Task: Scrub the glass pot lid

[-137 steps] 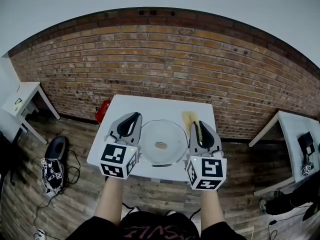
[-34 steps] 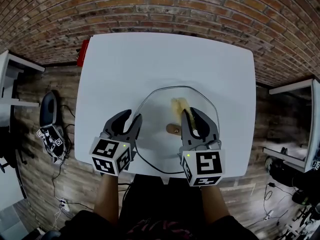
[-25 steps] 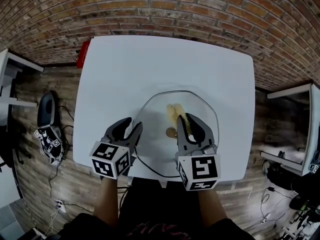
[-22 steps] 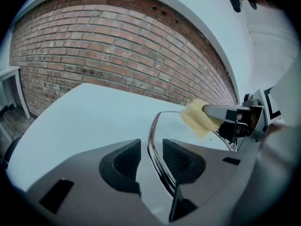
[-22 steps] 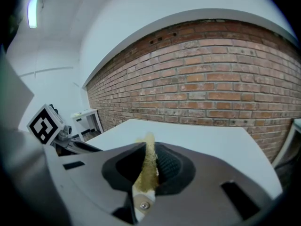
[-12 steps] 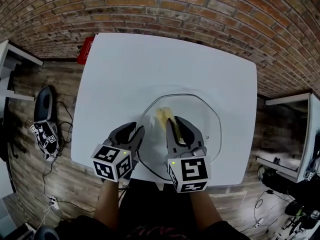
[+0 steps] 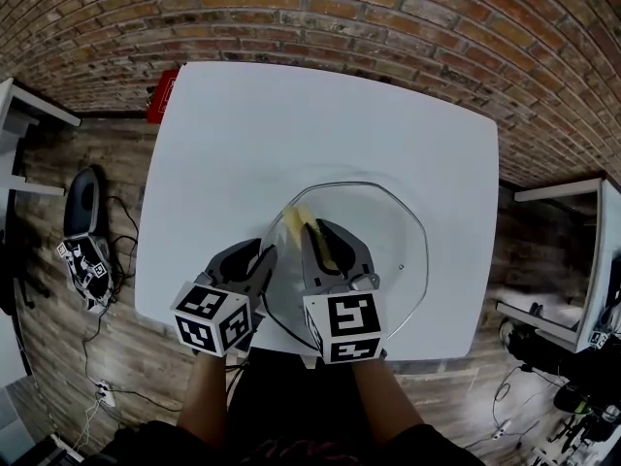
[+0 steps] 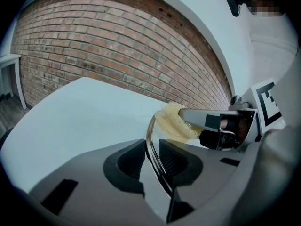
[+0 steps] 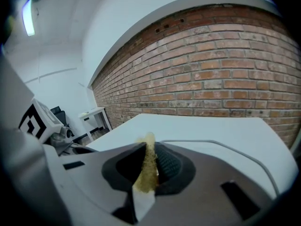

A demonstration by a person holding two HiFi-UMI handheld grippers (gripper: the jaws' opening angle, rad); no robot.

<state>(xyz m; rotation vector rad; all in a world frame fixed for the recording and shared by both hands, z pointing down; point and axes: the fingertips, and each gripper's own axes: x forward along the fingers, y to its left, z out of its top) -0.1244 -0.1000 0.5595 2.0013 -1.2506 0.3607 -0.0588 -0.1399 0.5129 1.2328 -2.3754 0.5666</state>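
Left tongs (image 7: 258,253), apart, have been closing round clear steel-rimmed lid (image 7: 388,229); right tongs (image 7: 322,233) clamp sponge (image 7: 303,217).

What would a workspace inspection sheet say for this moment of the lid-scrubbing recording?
Surface: white table.
Job's things: glass pot lid near the table's front edge; yellow sponge at its left rim.
Clutter: nothing seen on the table.
Grippers: left gripper has just been closing, lid rim between its jaws, not clamped; right gripper shut on the sponge.
Cables: black cable on the floor, left.
Surroundings: brick wall, wooden floor, red object by the table's far-left corner.
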